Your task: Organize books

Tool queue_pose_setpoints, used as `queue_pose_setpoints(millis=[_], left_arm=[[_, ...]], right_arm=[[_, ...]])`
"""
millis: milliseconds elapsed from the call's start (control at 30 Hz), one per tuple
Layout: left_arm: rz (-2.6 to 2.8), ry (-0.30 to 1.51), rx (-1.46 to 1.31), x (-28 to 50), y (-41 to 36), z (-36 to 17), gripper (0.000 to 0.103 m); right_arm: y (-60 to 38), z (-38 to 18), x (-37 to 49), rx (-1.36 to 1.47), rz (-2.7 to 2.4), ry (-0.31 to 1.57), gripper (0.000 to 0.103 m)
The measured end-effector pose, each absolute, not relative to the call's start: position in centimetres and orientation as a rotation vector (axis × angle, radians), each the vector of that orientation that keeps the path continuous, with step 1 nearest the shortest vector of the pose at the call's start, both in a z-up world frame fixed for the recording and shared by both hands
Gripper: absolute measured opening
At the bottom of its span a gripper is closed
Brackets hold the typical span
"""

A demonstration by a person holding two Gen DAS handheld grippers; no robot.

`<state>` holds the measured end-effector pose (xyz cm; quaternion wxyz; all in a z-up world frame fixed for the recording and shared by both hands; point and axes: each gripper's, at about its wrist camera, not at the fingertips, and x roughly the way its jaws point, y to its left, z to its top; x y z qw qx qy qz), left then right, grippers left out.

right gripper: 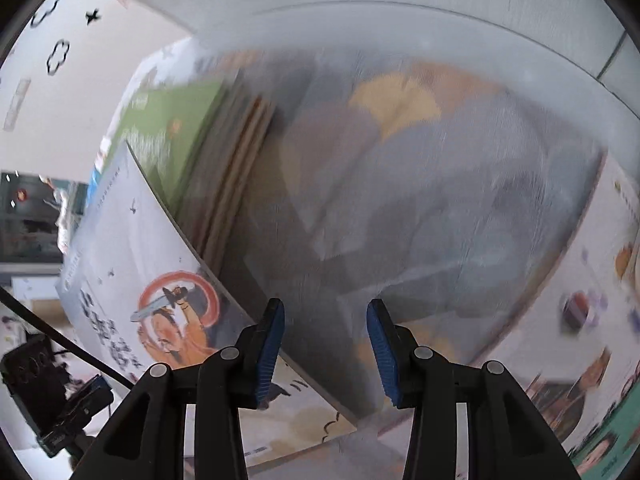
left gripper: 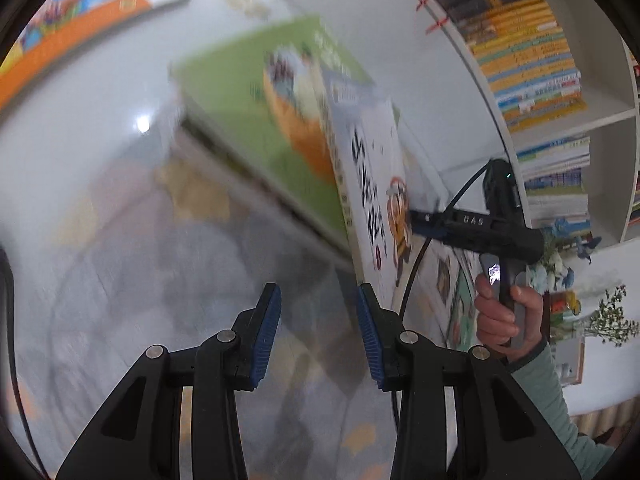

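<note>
Two views, both smeared by motion, look down on a glossy white tabletop (left gripper: pixel 80 152) that carries a patterned mat in grey, beige and yellow patches. Largest in the left wrist view is the white bookshelf (left gripper: pixel 616 120) past the tabletop's far right edge, its compartments packed with rows of thin books (left gripper: pixel 528 52), mostly yellow and orange spines. Next in size is a low pile of books topped by a green book (left gripper: pixel 240 120), lying flat on the tabletop near its middle; under it several brown page edges show in the right wrist view. Leaning against the pile's right side stands a white book (left gripper: pixel 376 168) with black lettering and an orange cartoon figure, tilted, its lower edge on the tabletop. An orange and blue book (left gripper: pixel 80 24) lies flat toward the far left corner, well apart from the pile. More picture books (right gripper: pixel 592 360) lie flat along the tabletop's right edge. The right tongs (left gripper: pixel 416 222), gripped by a hand (left gripper: pixel 504 312) in a pale green sleeve, reach the white book's cover from the right; whether they clamp it I cannot tell, though their own camera shows the blue pads parted with nothing between. The left tongs (left gripper: pixel 318 336) hover over the mat, pads apart and empty.
</note>
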<state>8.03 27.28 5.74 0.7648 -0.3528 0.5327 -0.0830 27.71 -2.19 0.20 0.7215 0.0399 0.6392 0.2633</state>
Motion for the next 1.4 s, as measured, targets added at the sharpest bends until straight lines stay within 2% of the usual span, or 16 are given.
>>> queue_pose_setpoints(millis=[100,300,533,733,800,933,1067,1233,1400], left_arm=[[-0.202,1.171,-0.786,7.7,26.0,5.2,0.035],[-0.216,1.119,-0.775,8.5,25.7,8.0,0.036],[-0.195,1.069,-0.725,14.6,28.2,10.9,0.036],[-0.05,0.98,-0.54,19.4,32.3,13.4,0.036],[-0.022,0.969,-0.531,18.4,34.3,13.7,0.036],[0.037,1.082,-0.536,14.4,36.7,11.1,0.036],[0.07,1.15,-0.518,10.8,35.4,8.1,0.036],[0.046,1.179,-0.491,11.5,33.3,7.0,0.036],[0.097,1.118,-0.425,12.8,33.9,8.7,0.036]], right_arm=[[-2.3,0.1,25.4,0.103,0.6,1.425,0.042],[-3.3,0.3,21.4,0.236,0.649,1.455,0.042],[-4.5,0.3,18.9,0.499,0.684,1.444,0.042],[-1.3,3.1,20.8,0.612,0.609,1.333,0.042],[-1.3,3.8,20.7,0.539,0.54,1.301,0.042],[-0.2,2.2,19.1,0.446,0.468,1.334,0.042],[1.4,1.6,17.9,0.41,0.434,1.354,0.042],[6.0,3.5,19.5,0.226,0.362,1.329,0.042],[7.3,4.4,20.7,0.211,0.364,1.288,0.042]])
